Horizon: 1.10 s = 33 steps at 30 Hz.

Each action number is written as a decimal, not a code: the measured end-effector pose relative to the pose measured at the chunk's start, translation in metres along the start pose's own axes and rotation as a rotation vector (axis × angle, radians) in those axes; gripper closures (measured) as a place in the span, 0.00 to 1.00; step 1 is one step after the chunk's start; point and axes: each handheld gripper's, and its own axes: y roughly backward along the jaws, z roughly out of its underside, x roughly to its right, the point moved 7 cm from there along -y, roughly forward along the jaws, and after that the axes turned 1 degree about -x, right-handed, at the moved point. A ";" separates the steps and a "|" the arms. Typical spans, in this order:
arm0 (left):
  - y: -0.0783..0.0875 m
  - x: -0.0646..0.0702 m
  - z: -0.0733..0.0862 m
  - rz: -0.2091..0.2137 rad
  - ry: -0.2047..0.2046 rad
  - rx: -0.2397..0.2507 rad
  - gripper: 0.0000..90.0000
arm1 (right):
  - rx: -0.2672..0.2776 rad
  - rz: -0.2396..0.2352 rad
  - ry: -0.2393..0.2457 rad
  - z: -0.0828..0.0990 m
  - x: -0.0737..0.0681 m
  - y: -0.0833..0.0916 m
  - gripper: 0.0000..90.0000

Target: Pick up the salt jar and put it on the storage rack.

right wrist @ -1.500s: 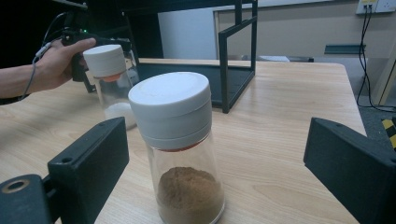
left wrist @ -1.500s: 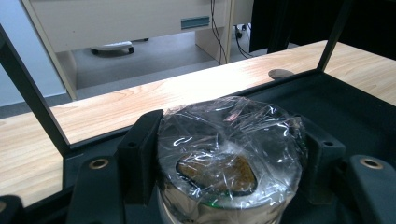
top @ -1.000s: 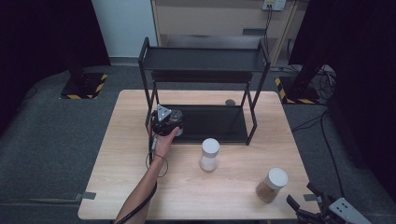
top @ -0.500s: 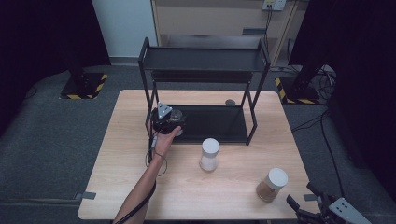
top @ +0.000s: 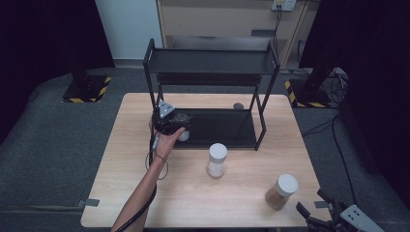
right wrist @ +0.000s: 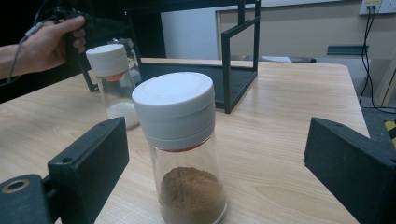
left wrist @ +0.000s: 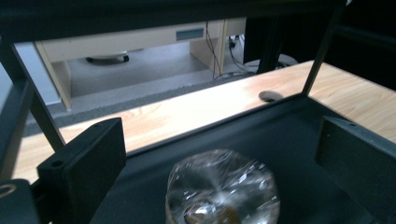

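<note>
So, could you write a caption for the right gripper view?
Open right gripper faces a white-capped jar of brown powder on the wooden table.

A small clear jar (left wrist: 222, 191) with a shiny see-through top stands upright on the black bottom shelf (left wrist: 289, 140) of the rack, near its left end.

Table (top: 135, 193) I'm working on is pale wood-grain laminate, smooth with a soft sheen. Shelf rack (top: 212, 63) reads as black metal, matt frame, trays slightly satin. Jar on the lower tray (left wrist: 222, 186) is clear and glossy, top crinkled like plastic film, strong glare. Spice jar (right wrist: 187, 154) has a clear glossy body, matt white plastic lid, brown powder inside. My left gripper (left wrist: 224, 154) looks like matt black plastic. Floor (top: 48, 145) is rough grey carpet.
</note>
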 end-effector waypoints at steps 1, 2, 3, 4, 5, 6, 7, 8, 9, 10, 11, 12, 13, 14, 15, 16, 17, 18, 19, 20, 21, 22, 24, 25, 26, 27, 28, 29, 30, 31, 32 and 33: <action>0.001 0.000 -0.003 0.010 0.004 0.004 0.01 | 0.000 0.000 0.002 0.000 0.000 0.000 0.08; 0.003 0.001 -0.005 0.016 0.006 0.009 0.01 | 0.000 0.000 0.003 0.000 0.000 0.000 0.08; 0.004 0.002 -0.008 0.023 0.007 0.015 0.01 | 0.000 0.000 0.004 0.000 0.000 0.000 0.08; 0.006 0.003 -0.010 0.031 0.005 0.019 0.01 | -0.002 -0.001 0.000 0.000 0.000 0.000 0.08; 0.007 0.004 -0.013 0.037 0.000 0.021 0.01 | -0.002 -0.001 0.000 0.000 0.000 0.000 0.08; 0.008 0.005 -0.015 0.041 -0.009 0.022 0.01 | -0.002 0.000 0.001 0.000 0.000 0.000 0.08; 0.009 0.006 -0.018 0.048 -0.015 0.023 0.01 | -0.001 0.000 0.000 0.000 0.000 0.000 0.08; 0.011 0.007 -0.020 0.058 -0.019 0.025 0.01 | -0.001 -0.001 0.002 0.000 0.000 0.000 0.08; 0.012 0.008 -0.022 0.066 -0.017 0.028 0.01 | 0.000 -0.001 0.003 0.000 0.000 0.000 0.08; 0.014 0.009 -0.024 0.072 -0.021 0.032 0.01 | 0.000 -0.001 0.003 0.000 0.000 0.000 0.08; 0.016 0.010 -0.026 0.080 -0.028 0.035 0.01 | 0.000 -0.001 0.002 0.000 0.000 0.000 0.08; 0.017 0.010 -0.028 0.094 -0.029 0.040 0.01 | 0.000 -0.001 0.002 0.000 0.000 0.000 0.08; 0.019 0.010 -0.030 0.110 -0.029 0.040 0.01 | 0.000 -0.001 0.004 0.000 0.000 0.000 0.08; 0.021 0.011 -0.032 0.120 -0.032 0.040 0.01 | -0.001 -0.002 0.002 0.000 0.000 0.000 0.08; 0.023 0.011 -0.034 0.127 -0.038 0.040 0.01 | -0.001 -0.002 0.002 0.000 0.000 0.000 0.08; 0.025 0.011 -0.036 0.137 -0.043 0.044 0.01 | -0.002 -0.001 0.002 0.000 0.000 0.000 0.08; 0.028 0.011 -0.037 0.147 -0.044 0.048 0.02 | -0.002 -0.002 0.001 -0.001 0.000 0.000 0.08; 0.030 0.011 -0.039 0.160 -0.039 0.052 0.02 | -0.001 -0.002 0.003 0.000 0.000 0.000 0.08; 0.033 0.010 -0.041 0.179 -0.034 0.055 0.02 | -0.002 -0.002 0.004 0.000 0.000 0.000 0.08; 0.036 0.010 -0.043 0.191 -0.031 0.057 0.02 | -0.002 -0.003 0.004 0.000 0.000 0.000 0.08; 0.038 0.010 -0.045 0.202 -0.031 0.058 0.02 | -0.001 -0.003 0.003 0.000 0.000 0.000 0.08; 0.041 0.010 -0.046 0.207 -0.036 0.060 0.02 | -0.002 -0.003 0.002 0.000 0.000 0.000 0.08; 0.047 0.009 -0.048 0.218 -0.049 0.061 0.02 | -0.001 -0.003 0.004 0.000 0.000 0.000 0.08; 0.051 0.008 -0.050 0.226 -0.051 0.061 0.02 | -0.001 -0.003 0.004 -0.001 -0.001 0.000 0.08; 0.053 0.007 -0.050 0.232 -0.054 0.060 0.02 | -0.002 -0.003 0.003 0.000 -0.001 0.000 0.08; 0.056 0.006 -0.051 0.238 -0.060 0.061 0.02 | -0.002 -0.003 0.003 0.000 0.000 0.000 0.08; 0.059 0.006 -0.051 0.240 -0.065 0.062 0.02 | -0.002 -0.003 0.003 0.000 0.000 0.000 0.08; 0.062 0.005 -0.051 0.241 -0.065 0.066 0.02 | -0.002 -0.003 0.003 0.000 -0.001 0.000 0.08; 0.064 0.004 -0.051 0.242 -0.066 0.068 0.02 | -0.002 -0.002 0.003 0.000 -0.001 0.000 0.08; 0.068 0.003 -0.052 0.244 -0.069 0.071 0.02 | -0.002 -0.002 0.003 0.000 -0.001 0.000 0.08; 0.070 0.003 -0.052 0.247 -0.071 0.073 0.02 | -0.003 0.000 0.003 -0.001 -0.001 0.000 0.08; 0.072 0.002 -0.052 0.248 -0.077 0.074 0.02 | -0.003 0.000 0.004 -0.001 -0.001 0.000 0.08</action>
